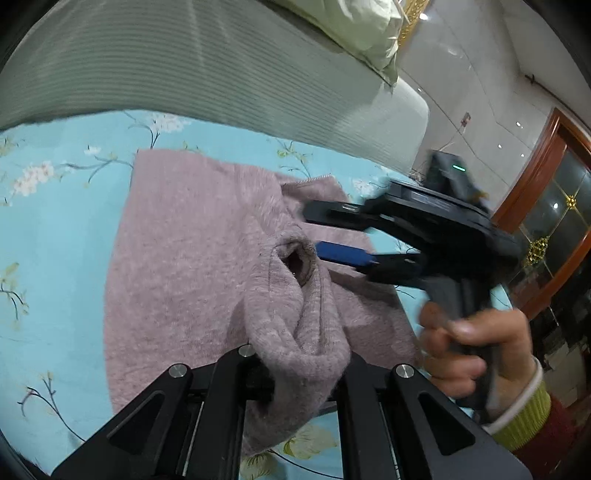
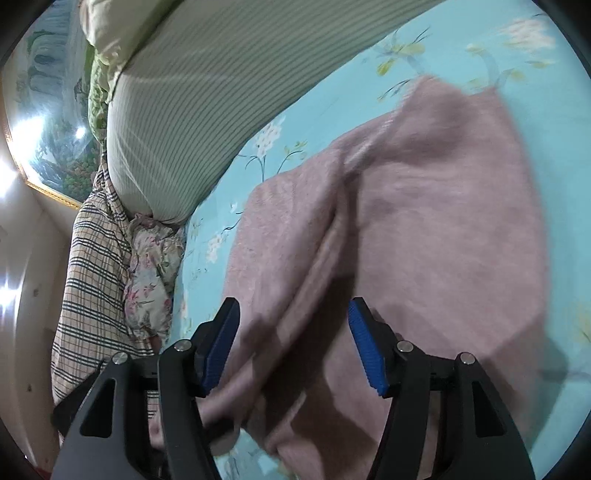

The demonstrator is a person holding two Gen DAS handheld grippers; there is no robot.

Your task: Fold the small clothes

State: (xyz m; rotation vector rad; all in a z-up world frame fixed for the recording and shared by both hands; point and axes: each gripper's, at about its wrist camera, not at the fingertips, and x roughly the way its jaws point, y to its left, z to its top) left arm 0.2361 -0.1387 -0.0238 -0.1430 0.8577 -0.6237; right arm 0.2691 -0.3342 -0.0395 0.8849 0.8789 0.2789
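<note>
A dusty pink knit garment [image 1: 184,258] lies spread on a light blue floral bedsheet [image 1: 55,229]. My left gripper [image 1: 301,363] is shut on a bunched sleeve of it [image 1: 295,314], lifted off the sheet. My right gripper [image 1: 314,232] comes in from the right, open, with its blue pad [image 1: 343,253] beside the sleeve's cuff opening [image 1: 295,260]. In the right wrist view the right gripper [image 2: 291,343] is open and empty just above the garment [image 2: 424,240], with blue pads [image 2: 364,354] wide apart.
A green striped quilt [image 1: 184,66] lies rolled along the far side of the bed. A pale pillow [image 1: 362,29] sits behind it. A plaid cloth [image 2: 88,277] and a floral cloth [image 2: 151,273] lie at the bed's edge. A wooden cabinet [image 1: 546,206] stands to the right.
</note>
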